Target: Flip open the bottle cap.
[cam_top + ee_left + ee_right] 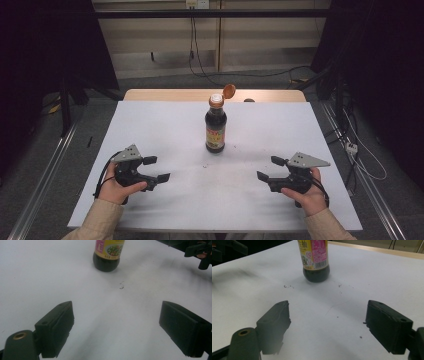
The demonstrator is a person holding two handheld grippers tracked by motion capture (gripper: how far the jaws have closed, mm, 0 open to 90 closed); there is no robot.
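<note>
**Bottle open at mid-table, both grippers empty**

Nearest the person, the left gripper and right gripper sit low over the white table, jaws spread wide with nothing between them. Farther out, between them, stands the dark sauce bottle, upright, its orange flip cap hinged open. A sideways knock or off-centre one-handed pinch could tip it, probably spilling sauce through the open mouth.

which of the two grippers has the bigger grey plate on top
The right gripper, at the right of the high view. Its grey plate runs long and pointed; the left gripper carries a shorter, stubbier one.
</note>
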